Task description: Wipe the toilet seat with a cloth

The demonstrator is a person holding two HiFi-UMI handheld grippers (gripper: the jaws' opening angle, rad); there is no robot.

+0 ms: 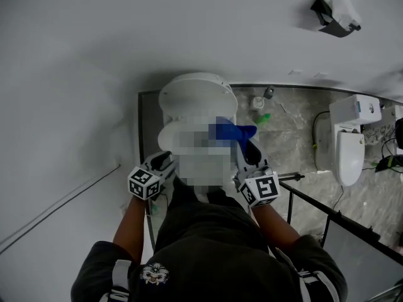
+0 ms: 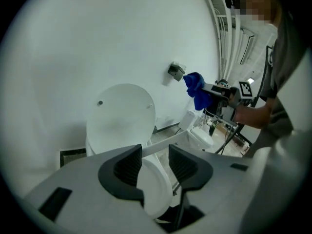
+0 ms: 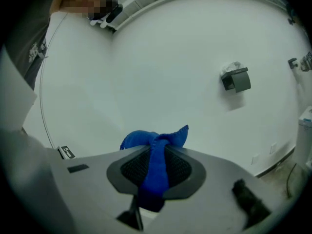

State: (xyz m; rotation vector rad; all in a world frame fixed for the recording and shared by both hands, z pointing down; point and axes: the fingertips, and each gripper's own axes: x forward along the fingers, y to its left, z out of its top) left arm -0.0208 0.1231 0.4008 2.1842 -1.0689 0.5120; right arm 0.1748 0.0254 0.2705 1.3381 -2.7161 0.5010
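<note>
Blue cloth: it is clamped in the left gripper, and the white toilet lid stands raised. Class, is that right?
No. The blue cloth is clamped in the right gripper, not the left, as the right gripper view shows: it is pinched between the jaws. The left gripper has its jaws apart. The white toilet lid does stand raised.

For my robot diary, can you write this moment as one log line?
left gripper: open, empty | right gripper: shut on blue cloth | toilet lid: up | cloth: clear of toilet seat
</note>
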